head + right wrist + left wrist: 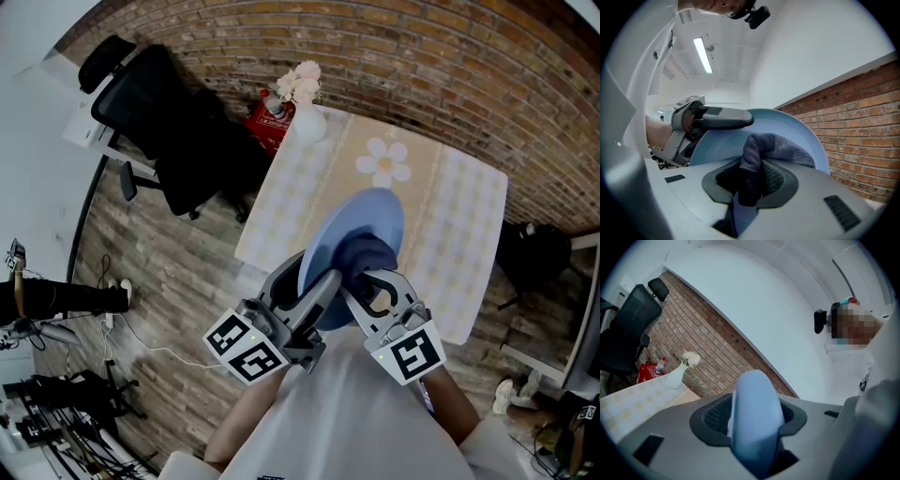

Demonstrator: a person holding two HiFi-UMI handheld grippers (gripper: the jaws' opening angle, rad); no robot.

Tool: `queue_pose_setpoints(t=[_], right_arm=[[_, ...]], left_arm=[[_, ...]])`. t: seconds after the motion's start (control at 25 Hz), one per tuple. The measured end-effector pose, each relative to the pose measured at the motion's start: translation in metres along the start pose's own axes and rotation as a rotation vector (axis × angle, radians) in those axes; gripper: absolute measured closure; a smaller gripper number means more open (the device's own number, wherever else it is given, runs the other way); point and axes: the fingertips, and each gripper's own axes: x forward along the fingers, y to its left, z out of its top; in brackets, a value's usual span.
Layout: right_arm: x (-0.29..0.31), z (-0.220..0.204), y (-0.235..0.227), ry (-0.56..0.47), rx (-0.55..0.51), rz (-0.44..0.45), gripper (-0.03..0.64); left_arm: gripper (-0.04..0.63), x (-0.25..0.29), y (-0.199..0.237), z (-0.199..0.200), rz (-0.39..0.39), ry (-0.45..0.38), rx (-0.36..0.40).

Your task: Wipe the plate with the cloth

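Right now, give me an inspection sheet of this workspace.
Surface: table under a checked cloth with a flower print, bare apart from the vase.
Job's things: blue plate held up on edge above the table; dark cloth pressed to its face.
Clutter: white vase of flowers at the far corner; red container beside the table.
Grippers: left gripper shut on the plate's rim; right gripper shut on the cloth.
Cables: white cable on the wooden floor.
Surroundings: brick wall, black office chair.
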Motion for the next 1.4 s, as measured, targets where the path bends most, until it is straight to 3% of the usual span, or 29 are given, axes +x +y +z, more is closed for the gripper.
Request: queue_pose_setpoints(t=[0.16, 0.68, 0.92, 1.24, 1.4], right_arm=[[0.004, 0.020, -0.011, -0.095, 0.054, -0.046, 0.518], [0.007, 0.038, -0.042, -0.115, 0.027, -0.087, 0.518], [-0.003, 0.004, -0.068, 0.039, 0.015, -0.168, 0.518], [-0.040, -0.022, -0.121, 0.106, 0.106, -0.317, 0.518], [-0.050, -0.041, -0.131, 0.149, 0.170, -0.321, 0.518]], left_arm=[[0.383, -0.002, -0.002, -0.006, -0.005, 0.021, 0.004], [0.383, -0.011, -0.011, -0.015, -0.022, 0.053, 0.031], [0.383, -0.017, -0.015, -0.006, -0.019, 0.015, 0.045], [0.383, -0.023, 0.003, 0.013, 0.040, -0.058, 0.022], [0.383, -0.028, 0.008, 0.021, 0.061, -0.109, 0.001]])
